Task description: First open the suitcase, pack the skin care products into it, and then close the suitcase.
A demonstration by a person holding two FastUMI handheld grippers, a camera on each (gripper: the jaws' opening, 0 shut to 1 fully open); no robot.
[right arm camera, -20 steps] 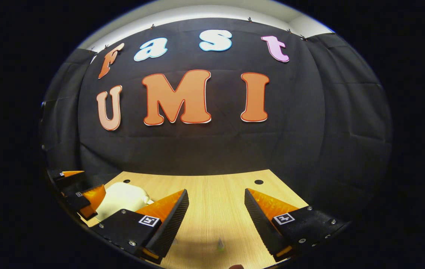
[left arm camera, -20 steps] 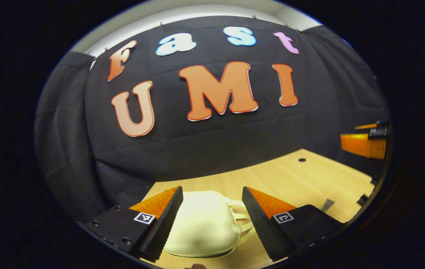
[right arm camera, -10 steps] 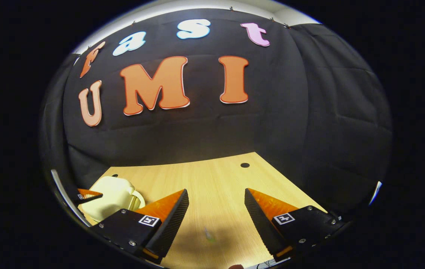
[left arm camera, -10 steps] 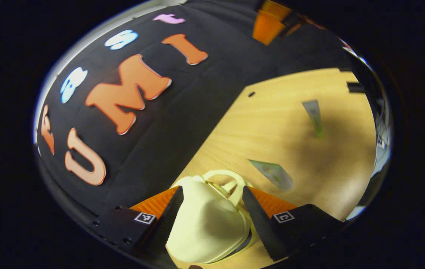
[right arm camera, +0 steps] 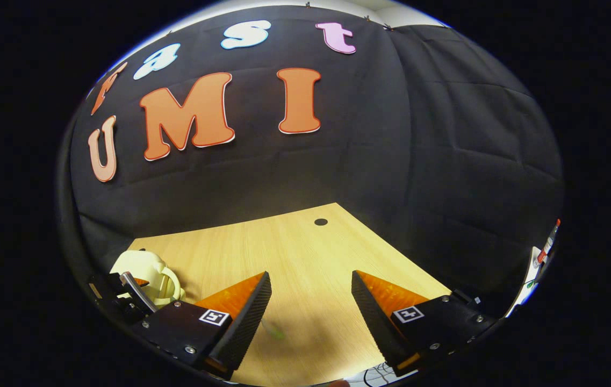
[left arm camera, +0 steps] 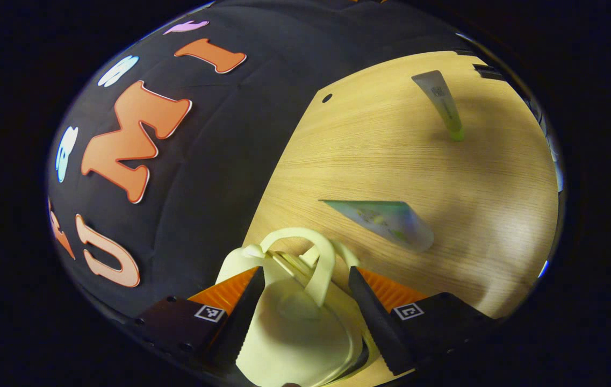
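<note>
A: Nearest first: what sits between the left gripper (left arm camera: pixel 305 317)'s fingers?

B: The cream suitcase (left arm camera: pixel 294 328), a small one, with its looped handle (left arm camera: pixel 318 263) standing up toward the fingertips. The jaws are spread on either side of the shell; I cannot tell whether either finger touches it.

A: So is it open yet?

B: It looks unopened, I'd judge. The seam runs along the gripper's forward axis, so the left hand is the one placed to work it.

A: And the products?

B: Farther out on the wooden table (left arm camera: pixel 391 156): a sachet (left arm camera: pixel 386 220) just beyond the handle, then a slim tube (left arm camera: pixel 442 105), long axis pointing away.

A: The right gripper (right arm camera: pixel 310 312)?

B: Spread apart, empty, above bare table, with the suitcase well off to its left.
</note>
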